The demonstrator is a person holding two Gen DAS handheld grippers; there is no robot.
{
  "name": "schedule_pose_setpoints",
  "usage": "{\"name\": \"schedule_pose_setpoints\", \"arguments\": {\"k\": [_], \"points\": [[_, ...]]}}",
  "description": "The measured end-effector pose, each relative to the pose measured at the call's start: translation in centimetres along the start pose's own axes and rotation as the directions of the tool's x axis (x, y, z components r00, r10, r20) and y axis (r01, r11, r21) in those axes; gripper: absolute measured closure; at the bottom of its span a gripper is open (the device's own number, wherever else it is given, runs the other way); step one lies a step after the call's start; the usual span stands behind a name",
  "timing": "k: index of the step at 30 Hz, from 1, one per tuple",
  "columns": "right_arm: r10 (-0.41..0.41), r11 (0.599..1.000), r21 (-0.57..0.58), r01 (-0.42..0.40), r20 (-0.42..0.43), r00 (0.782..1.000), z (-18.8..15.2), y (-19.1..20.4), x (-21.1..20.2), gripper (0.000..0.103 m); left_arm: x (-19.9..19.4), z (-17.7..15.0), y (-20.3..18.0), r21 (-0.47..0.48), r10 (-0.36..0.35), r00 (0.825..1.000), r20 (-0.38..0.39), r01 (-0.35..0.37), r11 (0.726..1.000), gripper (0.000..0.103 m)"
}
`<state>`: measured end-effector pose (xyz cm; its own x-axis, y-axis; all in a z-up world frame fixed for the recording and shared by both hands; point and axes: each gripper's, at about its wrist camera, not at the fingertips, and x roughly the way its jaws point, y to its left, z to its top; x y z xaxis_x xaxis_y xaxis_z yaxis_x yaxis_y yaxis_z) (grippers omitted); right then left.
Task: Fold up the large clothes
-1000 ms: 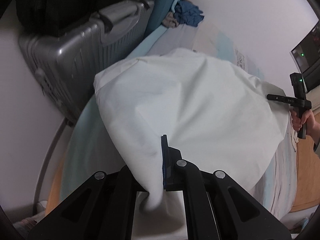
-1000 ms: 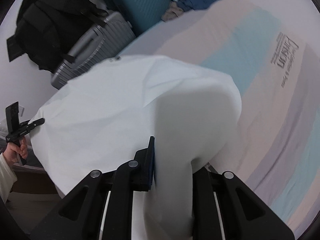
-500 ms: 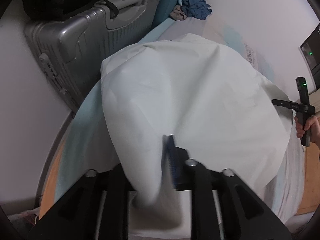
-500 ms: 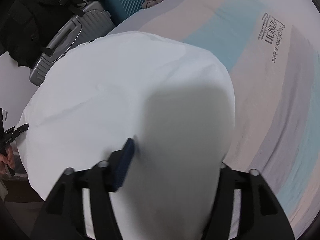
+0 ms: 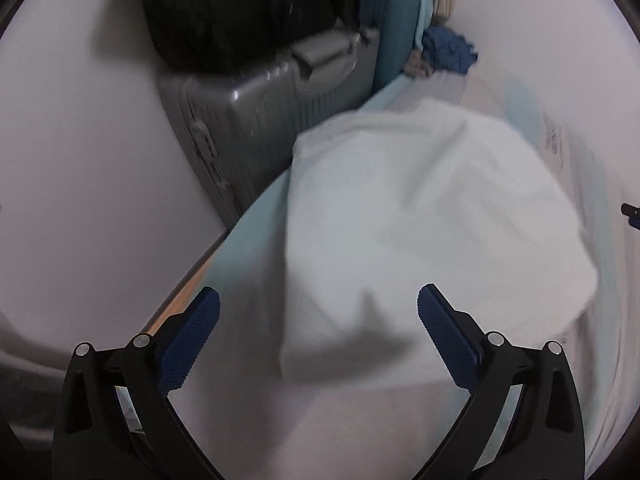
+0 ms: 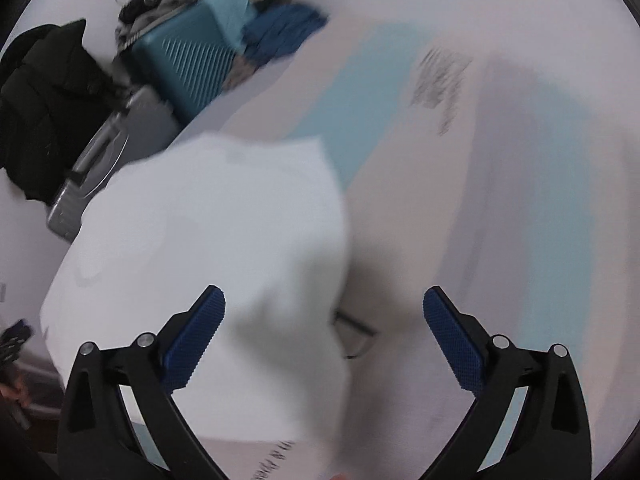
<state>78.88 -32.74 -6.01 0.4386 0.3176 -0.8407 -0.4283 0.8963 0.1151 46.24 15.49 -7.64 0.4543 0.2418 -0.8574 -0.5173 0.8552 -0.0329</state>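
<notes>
A large white garment (image 5: 420, 220) lies folded over on the striped bed sheet (image 6: 500, 200); both views are blurred by motion. My left gripper (image 5: 318, 312) hangs above the garment's near left corner, its jaws opening wide, and the blue pads (image 5: 192, 340) touch no cloth. My right gripper (image 6: 324, 312) is above the garment's (image 6: 220, 240) near right edge, jaws likewise opening, with nothing pressed between its pads (image 6: 456, 340). The released cloth rests on the bed below both.
A grey suitcase (image 5: 260, 120) with a black jacket (image 5: 240, 12) on top stands left of the bed, a teal suitcase (image 6: 188, 68) behind it. Blue clothes (image 5: 448, 52) are piled at the bed's far end. A pale wall (image 5: 80, 140) runs along the left.
Both grippers were shut on the white garment's near corners; their jaws have spread wide and let the cloth drop. Both have lifted and pulled back from it.
</notes>
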Motion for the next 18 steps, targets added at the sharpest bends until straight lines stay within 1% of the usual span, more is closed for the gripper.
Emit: {"name": "schedule_pose_setpoints", "arguments": {"k": [2,3,4,5,7,10,12,16,18], "points": [[-0.012,1.000,-0.002,0.012,0.038,0.999,-0.6,-0.5,-3.0,0.007,-2.8,-0.6,-1.3,-0.018,0.002,1.000,0.028,-0.001,1.000,0.006],[-0.029,1.000,-0.006,0.030,0.071,0.997,-1.3,-0.8,-5.5,0.007,-4.3,-0.9,-2.2,-0.023,0.009,0.999,0.042,-0.008,1.000,0.006],[-0.029,1.000,-0.010,0.030,0.086,0.996,-1.8,-1.0,-7.1,0.007,-6.2,-1.4,-3.5,-0.030,0.021,0.998,0.057,-0.019,0.999,0.006],[-0.027,0.999,-0.020,0.029,0.100,0.995,-2.5,-0.9,-8.6,0.007,-7.5,-1.8,-4.2,-0.038,0.013,0.997,0.076,-0.010,0.999,0.006],[-0.028,0.998,-0.052,0.035,0.129,0.991,-4.5,-0.9,-12.1,0.007,-10.2,-2.9,-6.3,-0.042,-0.026,0.993,0.113,0.031,0.999,0.006],[-0.033,0.995,-0.087,0.049,0.181,0.983,-7.9,-0.9,-17.3,0.007,-14.8,-5.2,-9.6,-0.053,-0.040,0.986,0.161,0.049,0.997,0.006],[-0.039,0.992,-0.110,0.063,0.215,0.976,-10.4,-0.8,-20.9,0.007,-18.3,-7.3,-11.9,-0.060,-0.042,0.984,0.174,0.054,0.997,0.006],[0.004,0.989,-0.142,0.036,0.267,0.964,-15.5,0.0,-27.5,0.007,-24.2,-11.4,-15.5,-0.063,-0.027,0.975,0.222,0.042,0.997,0.006],[0.035,0.987,-0.159,0.010,0.275,0.961,-18.1,0.8,-30.1,0.007,-27.2,-14.1,-17.4,-0.057,-0.021,0.970,0.241,0.036,0.998,0.006]]}}
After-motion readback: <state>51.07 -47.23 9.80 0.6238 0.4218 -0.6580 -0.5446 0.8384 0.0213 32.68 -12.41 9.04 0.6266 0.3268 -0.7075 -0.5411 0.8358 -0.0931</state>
